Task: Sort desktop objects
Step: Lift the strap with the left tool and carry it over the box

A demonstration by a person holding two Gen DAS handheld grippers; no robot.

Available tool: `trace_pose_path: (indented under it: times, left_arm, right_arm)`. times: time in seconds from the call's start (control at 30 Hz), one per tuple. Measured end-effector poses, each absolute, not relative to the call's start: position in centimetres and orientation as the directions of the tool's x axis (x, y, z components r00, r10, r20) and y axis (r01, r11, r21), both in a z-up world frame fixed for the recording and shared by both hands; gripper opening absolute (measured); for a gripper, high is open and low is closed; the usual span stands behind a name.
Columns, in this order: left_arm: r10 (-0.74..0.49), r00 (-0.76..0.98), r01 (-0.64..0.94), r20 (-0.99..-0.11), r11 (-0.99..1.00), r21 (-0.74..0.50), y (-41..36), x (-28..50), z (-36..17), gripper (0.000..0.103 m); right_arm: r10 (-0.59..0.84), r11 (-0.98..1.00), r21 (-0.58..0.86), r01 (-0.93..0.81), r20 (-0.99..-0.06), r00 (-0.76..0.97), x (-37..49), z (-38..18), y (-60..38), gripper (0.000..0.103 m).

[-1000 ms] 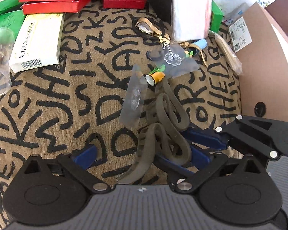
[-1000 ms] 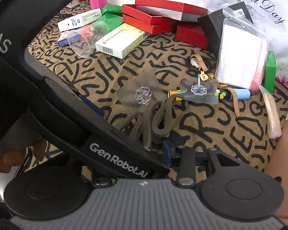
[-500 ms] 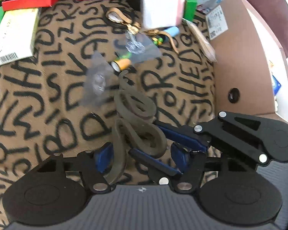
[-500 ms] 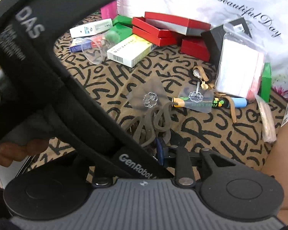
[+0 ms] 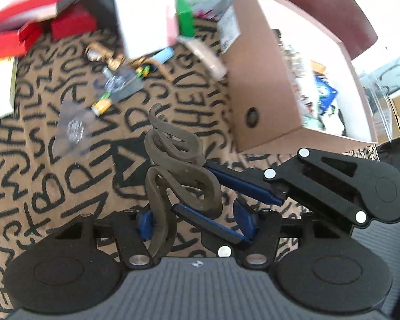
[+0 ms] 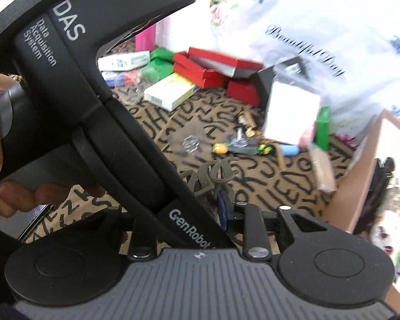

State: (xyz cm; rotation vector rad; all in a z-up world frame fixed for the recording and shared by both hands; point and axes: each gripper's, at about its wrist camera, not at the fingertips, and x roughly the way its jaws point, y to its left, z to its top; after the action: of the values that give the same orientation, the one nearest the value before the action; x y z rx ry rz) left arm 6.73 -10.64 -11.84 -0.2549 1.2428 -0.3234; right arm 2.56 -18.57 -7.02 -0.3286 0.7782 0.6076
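Observation:
A coiled grey-brown strap (image 5: 178, 176) hangs lifted above the letter-patterned cloth (image 5: 66, 181), held by both grippers. My left gripper (image 5: 194, 221) has its blue pads around the strap's lower loop; one pad (image 5: 145, 224) presses it. My right gripper (image 5: 200, 184) enters from the right in the left wrist view and its blue fingers (image 5: 242, 184) clamp the strap's upper loops. In the right wrist view the strap (image 6: 213, 176) shows beyond the left gripper's body; the right gripper (image 6: 222, 200) is mostly hidden there.
An open brown cardboard box (image 5: 282, 85) with items inside stands at the right. Clear packets (image 5: 74, 130), a small battery (image 5: 101, 105), a keyring (image 5: 104, 56), a white pack (image 5: 146, 18) and red boxes (image 5: 69, 26) lie farther back. A yellow box (image 6: 170, 93) lies left.
Both grippers have lifted the strap off the cloth and carried it right, towards the cardboard box. The left gripper's jaws have closed in on the strap.

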Motion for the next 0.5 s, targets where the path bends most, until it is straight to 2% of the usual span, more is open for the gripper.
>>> trace_pose_path:
  times: [0.5]
  left_arm:
    - [-0.352, 0.408, 0.223, -0.842, 0.933, -0.282, -16.8, 8.1, -5.8, 0.059]
  right_arm:
    - [0.317, 0.837, -0.173, -0.519, -0.62, 0.718, 2.2, -2.3, -23.7, 0.027]
